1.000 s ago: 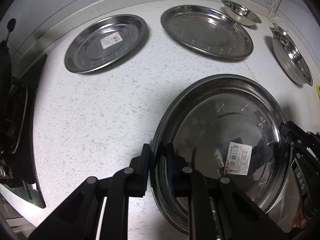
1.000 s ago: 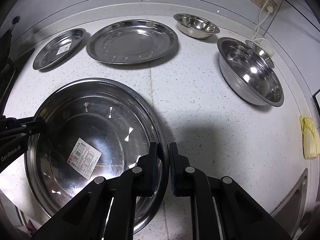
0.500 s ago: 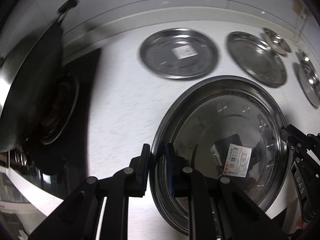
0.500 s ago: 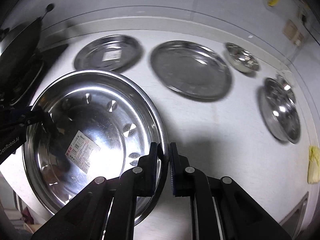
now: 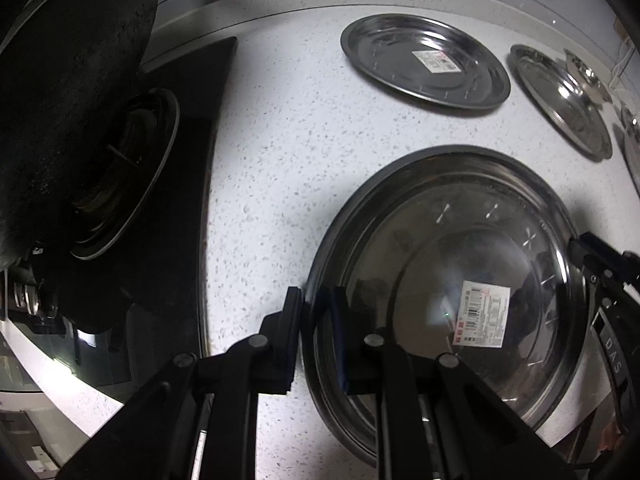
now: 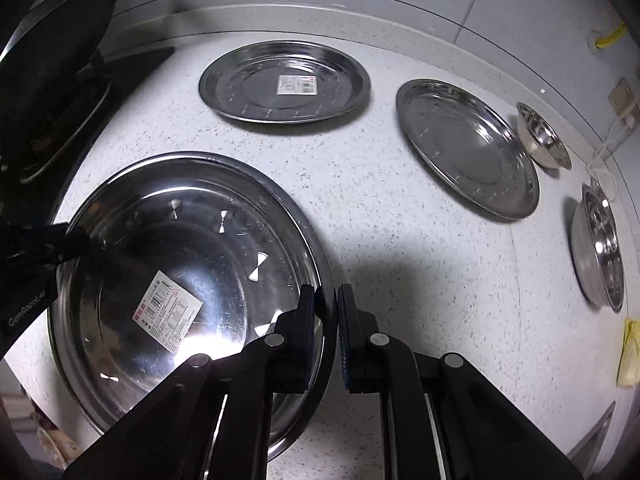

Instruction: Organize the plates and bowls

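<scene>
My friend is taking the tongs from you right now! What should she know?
Left tongs: shut on the near-left rim of the big plate.
Right tongs: shut on its opposite rim, so both carry it above the counter.
Lying apart on the counter: a stickered plate, a plain plate, a small bowl, a larger bowl. A dark wok sits on the stove at left.
Done: big plate picked up.
Left: set it down, then gather plates with plates and bowls with bowls.

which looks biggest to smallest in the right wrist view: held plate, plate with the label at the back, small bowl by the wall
1. held plate, though nearness to the camera inflates it
2. labelled plate
3. small bowl
</scene>
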Demonstrator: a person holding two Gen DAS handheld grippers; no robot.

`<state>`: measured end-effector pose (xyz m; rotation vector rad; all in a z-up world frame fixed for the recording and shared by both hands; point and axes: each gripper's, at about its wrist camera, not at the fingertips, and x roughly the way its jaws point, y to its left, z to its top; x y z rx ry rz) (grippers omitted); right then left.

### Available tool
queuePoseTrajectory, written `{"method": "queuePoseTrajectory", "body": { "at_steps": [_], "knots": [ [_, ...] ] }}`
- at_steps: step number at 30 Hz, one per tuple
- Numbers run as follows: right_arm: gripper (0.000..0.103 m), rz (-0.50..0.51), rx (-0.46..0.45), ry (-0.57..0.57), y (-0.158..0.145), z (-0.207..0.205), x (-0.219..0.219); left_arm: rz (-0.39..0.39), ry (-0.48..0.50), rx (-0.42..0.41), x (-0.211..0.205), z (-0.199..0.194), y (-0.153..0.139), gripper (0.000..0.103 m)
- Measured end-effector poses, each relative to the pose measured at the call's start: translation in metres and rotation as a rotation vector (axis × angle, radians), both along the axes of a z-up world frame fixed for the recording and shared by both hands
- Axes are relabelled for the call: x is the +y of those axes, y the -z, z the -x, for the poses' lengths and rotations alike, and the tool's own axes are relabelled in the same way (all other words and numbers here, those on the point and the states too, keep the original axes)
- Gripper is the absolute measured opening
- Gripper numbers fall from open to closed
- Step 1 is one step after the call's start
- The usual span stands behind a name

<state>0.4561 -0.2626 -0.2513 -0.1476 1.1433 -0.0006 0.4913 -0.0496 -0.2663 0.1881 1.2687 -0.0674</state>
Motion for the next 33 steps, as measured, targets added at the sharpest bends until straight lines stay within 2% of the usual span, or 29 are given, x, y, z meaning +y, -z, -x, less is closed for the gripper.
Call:
{"method": "queuePoseTrajectory", "body": {
  "at_steps": [1, 3, 4, 5, 7, 8, 13, 15, 18, 21, 24, 26, 28, 29, 31, 32, 33],
  "knots": [
    [0.012, -0.003, -0.003, 0.015, -0.002, 0.000, -0.001, 0.004, -0.005, -0.002, 0.001, -0.001, -0.002, 0.014],
    [0.035, 0.033, -0.027, 0.057, -0.009, 0.002, -0.007, -0.007, -0.017, -0.036, 0.002, -0.001, -0.013, 0.016],
    [0.059, 0.046, -0.041, 0.070, -0.014, 0.004, -0.011, -0.008, -0.016, -0.057, 0.004, -0.001, -0.018, 0.016],
    [0.069, 0.057, -0.065, 0.089, -0.023, 0.006, -0.016, -0.007, -0.016, -0.083, 0.005, 0.000, -0.027, 0.016],
    [0.072, 0.062, -0.125, 0.127, -0.042, 0.009, -0.029, -0.004, -0.018, -0.120, 0.002, 0.003, -0.040, 0.016],
    [0.081, 0.063, -0.142, 0.146, -0.049, 0.008, -0.034, 0.001, -0.019, -0.134, 0.000, 0.001, -0.046, 0.016],
    [0.086, 0.065, -0.238, 0.263, -0.079, 0.001, -0.064, 0.059, -0.018, -0.170, -0.019, -0.012, -0.067, 0.016],
    [0.098, 0.076, -0.269, 0.282, -0.088, -0.004, -0.070, 0.077, -0.007, -0.189, -0.033, -0.017, -0.073, 0.017],
    [0.101, 0.091, -0.308, 0.267, -0.096, -0.009, -0.079, 0.099, 0.034, -0.210, -0.061, -0.026, -0.082, 0.017],
    [0.101, 0.027, -0.327, 0.229, -0.098, -0.010, -0.088, 0.153, 0.086, -0.274, -0.087, -0.032, -0.090, 0.017],
    [0.101, -0.017, -0.357, 0.198, -0.100, -0.010, -0.105, 0.196, 0.089, -0.330, -0.106, -0.040, -0.097, 0.017],
    [0.101, -0.041, -0.374, 0.188, -0.099, -0.013, -0.118, 0.211, 0.111, -0.311, -0.122, -0.052, -0.095, 0.017],
    [0.101, -0.061, -0.378, 0.184, -0.097, -0.017, -0.130, 0.162, 0.150, -0.260, -0.147, -0.072, -0.085, 0.017],
    [0.101, -0.059, -0.371, 0.184, -0.096, -0.022, -0.136, 0.172, 0.154, -0.250, -0.150, -0.076, -0.084, 0.018],
    [0.101, -0.050, -0.335, 0.173, -0.090, -0.036, -0.146, 0.162, 0.162, -0.235, -0.170, -0.092, -0.078, 0.025],
    [0.101, -0.043, -0.313, 0.181, -0.086, -0.042, -0.151, 0.146, 0.159, -0.232, -0.178, -0.098, -0.075, 0.034],
    [0.101, -0.031, -0.280, 0.200, -0.081, -0.052, -0.158, 0.135, 0.156, -0.220, -0.188, -0.108, -0.070, 0.035]
  ]
}}
